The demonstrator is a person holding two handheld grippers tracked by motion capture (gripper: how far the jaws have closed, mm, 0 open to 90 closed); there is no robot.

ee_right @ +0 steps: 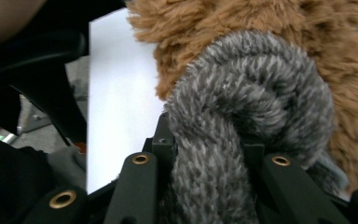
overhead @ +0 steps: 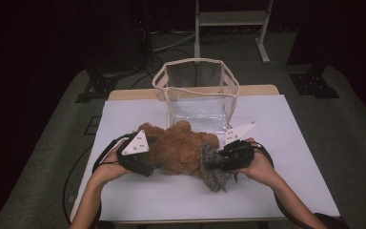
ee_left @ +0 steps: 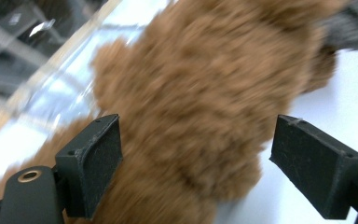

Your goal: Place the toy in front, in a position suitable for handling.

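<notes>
Two forearms come in from the bottom edge of the high view, each hand carrying one gripper, and they meet a brown plush bear (overhead: pixel 181 148) from both ends. This bear lies on its side on the white table top (overhead: pixel 276 191), a little toward 12 o'clock from the middle of the table, and its body runs from 9 to 3 o'clock. Around the bear's 3 o'clock end sits a grey knitted scarf (overhead: pixel 214 169).

At the 9 o'clock end is the left gripper (overhead: pixel 140 155). Its hand (overhead: pixel 106 167) holds it with the wrist bent inward, so the tool points toward 3 o'clock, nearly level. In the left gripper view its jaws stand wide apart, with the brown fur between them; the near pad (ee_left: pixel 95 163) seems to touch the fur, the other pad is free over the table, so it grips nothing.

At the 3 o'clock end the right gripper (overhead: pixel 228 160) points toward 9 o'clock, and the right hand (overhead: pixel 259 164) is wrapped around its body from behind. In the right gripper view its jaws are pressed closely on a thick fold of the scarf.

Toward 12 o'clock, just beside the bear, a clear bag (overhead: pixel 198 93) with pale trim stands upright and open.
</notes>
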